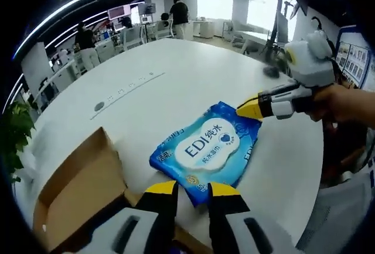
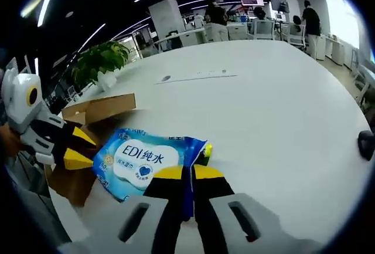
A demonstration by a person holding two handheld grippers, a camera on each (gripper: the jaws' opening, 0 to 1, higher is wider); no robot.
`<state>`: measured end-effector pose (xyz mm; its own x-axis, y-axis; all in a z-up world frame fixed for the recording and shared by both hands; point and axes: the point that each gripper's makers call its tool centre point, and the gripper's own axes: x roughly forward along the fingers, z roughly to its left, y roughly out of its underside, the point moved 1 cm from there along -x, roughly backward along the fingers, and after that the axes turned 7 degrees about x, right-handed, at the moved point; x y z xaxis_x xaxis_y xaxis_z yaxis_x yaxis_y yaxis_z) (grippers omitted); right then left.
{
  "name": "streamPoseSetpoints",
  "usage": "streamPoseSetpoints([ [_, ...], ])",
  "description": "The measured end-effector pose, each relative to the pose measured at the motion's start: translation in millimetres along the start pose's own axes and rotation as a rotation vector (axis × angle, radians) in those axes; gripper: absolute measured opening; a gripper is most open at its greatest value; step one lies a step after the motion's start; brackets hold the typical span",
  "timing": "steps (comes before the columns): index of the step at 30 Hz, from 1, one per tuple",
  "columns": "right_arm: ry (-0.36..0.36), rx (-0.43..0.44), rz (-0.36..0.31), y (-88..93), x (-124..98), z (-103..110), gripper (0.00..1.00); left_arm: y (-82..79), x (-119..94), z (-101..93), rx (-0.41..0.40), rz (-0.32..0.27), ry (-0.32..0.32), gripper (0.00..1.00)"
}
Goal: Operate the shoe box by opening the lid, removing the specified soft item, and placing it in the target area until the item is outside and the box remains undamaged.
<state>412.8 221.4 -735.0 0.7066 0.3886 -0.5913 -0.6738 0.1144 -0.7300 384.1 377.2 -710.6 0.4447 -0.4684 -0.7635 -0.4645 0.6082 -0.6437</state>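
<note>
While the wet-wipes pack lies flat on the white surface outside the box, both grippers hold it by opposite edges.

Surroundings: large round white surface (image 1: 176,84); one grey strip (image 1: 126,94) lies on it well beyond the pack; a potted plant (image 2: 99,60) stands past the box; chairs, desks and several people stand far behind.
Obstructions: nothing lies between the pack and the box; a dark small object (image 2: 366,144) sits at the surface's far edge.
Wet-wipes pack (image 1: 206,148): one, soft glossy blue plastic pouch with a white label panel printed "EDI", roughly rectangular, slightly crumpled.
Shoe box (image 1: 79,186): one, plain brown cardboard, lid flap up, just beside the pack.
Left gripper (image 1: 193,189): yellow-tipped jaws nearly together, pinching the pack's near edge; in the right gripper view it comes in from the left (image 2: 79,157).
Right gripper (image 2: 187,173): jaws narrow, clamped on the pack's edge; a hand (image 1: 343,104) carries it.
</note>
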Motion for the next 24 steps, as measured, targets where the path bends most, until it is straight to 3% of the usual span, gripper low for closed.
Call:
streamPoseSetpoints([
  [4, -0.008, -0.016, -0.016, -3.8, -6.6, 4.0, 0.08, -5.5, -14.3, -7.4, -0.105, -0.063, 0.047, 0.24],
  [8, -0.026, -0.026, -0.017, -6.2, -14.9, 12.3, 0.14, -4.3, -26.3, -8.3, -0.092, -0.081, 0.040, 0.26],
  [10, -0.032, -0.054, -0.006, -5.5, -19.3, 16.9, 0.15, -3.0, -31.4, -14.5, -0.107, -0.092, 0.082, 0.30],
  [13, -0.045, -0.103, 0.014, -3.3, -24.5, 22.9, 0.15, 2.3, -40.2, -15.7, -0.108, -0.095, 0.083, 0.33],
  [24, -0.113, -0.197, 0.058, -8.2, -36.3, 59.9, 0.21, 21.1, -69.5, -0.5, -0.147, -0.125, 0.067, 0.34],
])
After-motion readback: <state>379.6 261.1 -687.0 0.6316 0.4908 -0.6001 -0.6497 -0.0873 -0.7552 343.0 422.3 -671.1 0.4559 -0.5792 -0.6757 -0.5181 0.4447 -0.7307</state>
